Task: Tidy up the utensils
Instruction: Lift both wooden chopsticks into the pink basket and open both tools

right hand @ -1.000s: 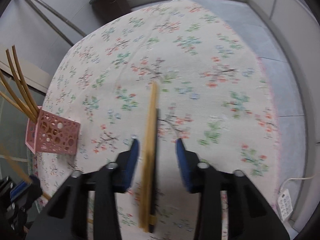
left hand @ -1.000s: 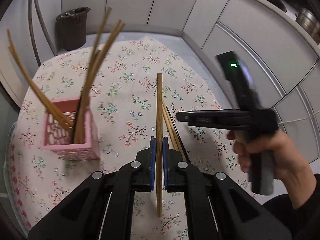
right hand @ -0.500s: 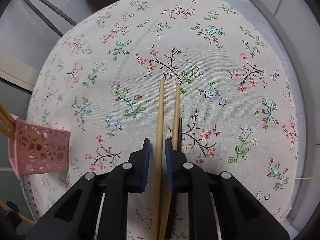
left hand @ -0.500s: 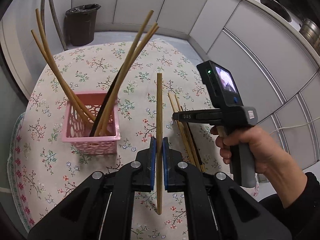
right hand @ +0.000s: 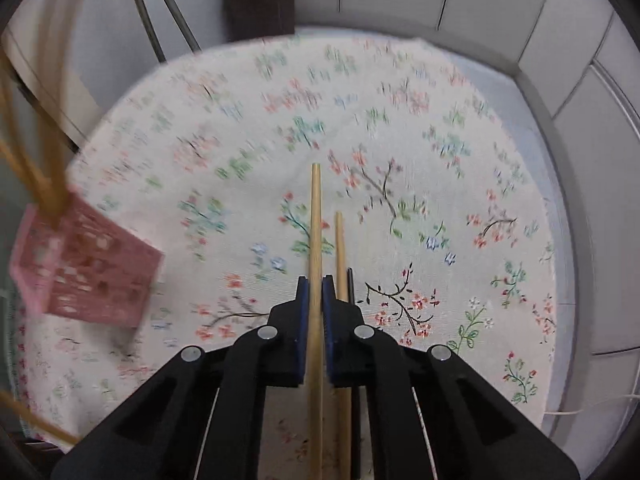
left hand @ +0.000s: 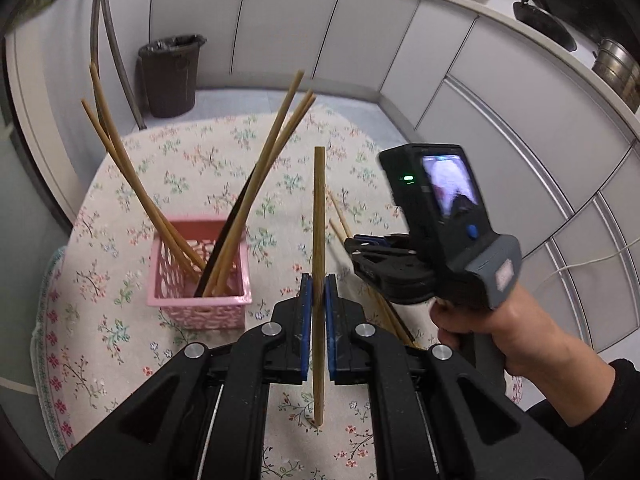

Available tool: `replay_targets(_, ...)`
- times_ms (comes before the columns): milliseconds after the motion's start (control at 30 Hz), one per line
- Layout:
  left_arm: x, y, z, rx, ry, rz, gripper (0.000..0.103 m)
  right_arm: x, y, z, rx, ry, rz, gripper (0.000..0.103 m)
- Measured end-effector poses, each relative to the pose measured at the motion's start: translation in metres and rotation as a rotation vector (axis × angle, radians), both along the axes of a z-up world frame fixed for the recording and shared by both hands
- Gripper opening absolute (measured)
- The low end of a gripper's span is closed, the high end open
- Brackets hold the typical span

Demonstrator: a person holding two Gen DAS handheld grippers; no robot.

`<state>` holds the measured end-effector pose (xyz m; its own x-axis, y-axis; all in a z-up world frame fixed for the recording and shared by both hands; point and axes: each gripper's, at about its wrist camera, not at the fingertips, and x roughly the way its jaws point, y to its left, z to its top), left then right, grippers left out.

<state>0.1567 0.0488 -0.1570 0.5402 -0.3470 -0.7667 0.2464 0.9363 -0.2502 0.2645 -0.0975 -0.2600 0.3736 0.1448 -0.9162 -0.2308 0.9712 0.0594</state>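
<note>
My left gripper (left hand: pixel 315 280) is shut on a wooden chopstick (left hand: pixel 319 208) that stands up between its blue pads, above the floral tablecloth (left hand: pixel 192 160). To its left a pink basket (left hand: pixel 200 300) holds several chopsticks (left hand: pixel 256 184) leaning outward. My right gripper (right hand: pixel 315 284), in a person's hand (left hand: pixel 500 320), points down at the table; its jaws are closing, with the pads pressed on a light wooden chopstick (right hand: pixel 316 208). Beside it on the cloth lie another wooden chopstick (right hand: pixel 340 240) and a dark one (right hand: pixel 350 284). The right wrist view shows the basket (right hand: pixel 88 276) blurred at the left.
A dark waste bin (left hand: pixel 172 76) stands on the floor beyond the round table. Grey cabinets curve along the right, with a pan (left hand: pixel 544 20) and a pot on the counter above. Metal tubes (left hand: pixel 108 40) rise at the back left.
My right gripper's jaws closed onto one of the chopsticks lying on the cloth and it tilted up. The left gripper kept its chopstick and drew back a little from the basket.
</note>
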Motion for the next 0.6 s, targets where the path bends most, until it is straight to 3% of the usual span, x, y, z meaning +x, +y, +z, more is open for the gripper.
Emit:
replay_targets(233, -0.015, -0.001, 0.033, 0.018, -0.137, 0.013, 0.006, -0.034, -0.023, 0.071, 0.139, -0.155, 0.0, 0.007)
replay_targets(500, -0.034, -0.004, 0.074, 0.01, -0.303, 0.023, 0.006, -0.075, -0.053, 0.156, 0.294, -0.392, -0.034, 0.007)
replay_targets(600, -0.039, -0.001, 0.089, -0.009, -0.362, 0.034, 0.006, -0.083, -0.058, 0.176, 0.321, -0.463, -0.043, 0.007)
